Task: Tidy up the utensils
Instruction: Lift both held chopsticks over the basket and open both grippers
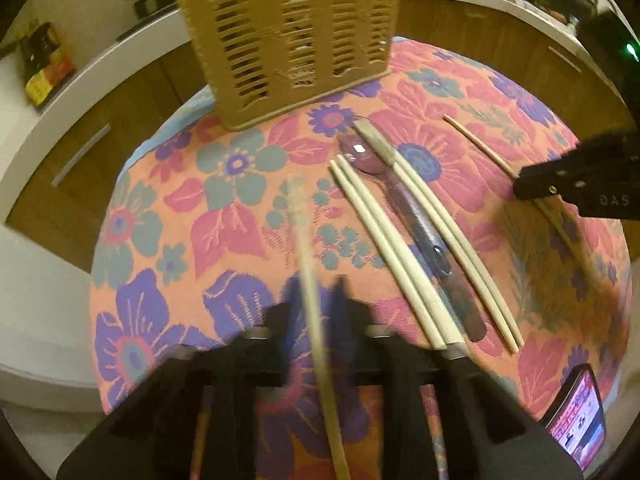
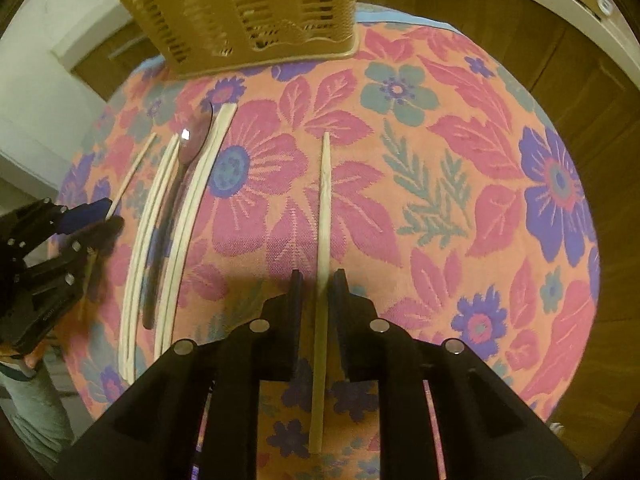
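A tan slotted utensil basket (image 1: 286,36) stands at the far edge of the floral table; it also shows in the right wrist view (image 2: 244,8). My left gripper (image 1: 316,284) is shut on a wooden chopstick (image 1: 308,264), held off the cloth and blurred. My right gripper (image 2: 316,276) has its jaws close around another wooden chopstick (image 2: 323,208) that lies on the cloth. Between them lie two pairs of pale chopsticks (image 1: 384,248) and a purple translucent spoon (image 1: 360,152). The left gripper appears in the right wrist view (image 2: 92,220).
The floral tablecloth (image 2: 460,168) covers a round table. A phone (image 1: 580,420) with a lit screen lies at the near right edge. Brown cabinets and a white counter (image 1: 80,80) stand behind the table.
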Available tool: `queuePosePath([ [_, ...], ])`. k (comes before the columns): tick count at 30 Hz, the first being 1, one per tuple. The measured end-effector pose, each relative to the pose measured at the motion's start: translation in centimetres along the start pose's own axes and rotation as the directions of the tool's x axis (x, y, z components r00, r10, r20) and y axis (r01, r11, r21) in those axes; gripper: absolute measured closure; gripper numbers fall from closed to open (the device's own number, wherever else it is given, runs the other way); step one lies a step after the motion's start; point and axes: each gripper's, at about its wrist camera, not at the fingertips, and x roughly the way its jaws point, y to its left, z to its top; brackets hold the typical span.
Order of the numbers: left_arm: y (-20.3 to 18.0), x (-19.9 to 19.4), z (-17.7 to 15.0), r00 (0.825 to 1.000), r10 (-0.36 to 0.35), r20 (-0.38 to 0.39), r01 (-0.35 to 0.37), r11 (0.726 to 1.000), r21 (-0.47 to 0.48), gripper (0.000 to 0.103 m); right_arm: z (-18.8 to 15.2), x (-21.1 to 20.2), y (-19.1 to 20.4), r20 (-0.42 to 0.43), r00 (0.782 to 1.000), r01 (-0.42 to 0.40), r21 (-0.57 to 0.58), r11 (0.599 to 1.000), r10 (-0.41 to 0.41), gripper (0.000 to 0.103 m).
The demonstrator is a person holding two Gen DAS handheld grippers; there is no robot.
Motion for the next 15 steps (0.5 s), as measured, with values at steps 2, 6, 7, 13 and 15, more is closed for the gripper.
queuePosePath([
  [2,-0.2,0.0,0.0,1.000,0.009,0.007,-0.009,1.000,0.005,0.099,0.4,0.2,0.9,-0.008,0.999,0.035,-0.033,0.999,-0.035,0.096],
  [6,0.5,-1.2,-0.1,0.997,-0.037,0.066,0.040,0.998,-0.046,0.099,0.2,-0.1,2.1,-0.002,1.000,-0.017,-0.054,0.998,0.017,0.099],
  [7,0.7,-1.8,-0.1,0.995,-0.042,0.092,0.048,0.997,-0.055,0.099,0.1,-0.4,2.4,0.010,0.999,-0.045,-0.062,0.997,0.046,0.099],
  [13,2.3,-7.9,1.4,0.943,-0.108,0.316,0.147,0.984,-0.100,0.099,0.6,-4.3,5.2,0.133,0.982,-0.118,-0.137,0.984,0.136,0.099],
  [15,2.9,-9.9,2.3,0.912,-0.123,0.392,0.178,0.978,-0.107,0.099,1.1,-6.1,5.9,0.188,0.969,-0.131,-0.165,0.977,0.162,0.099],
])
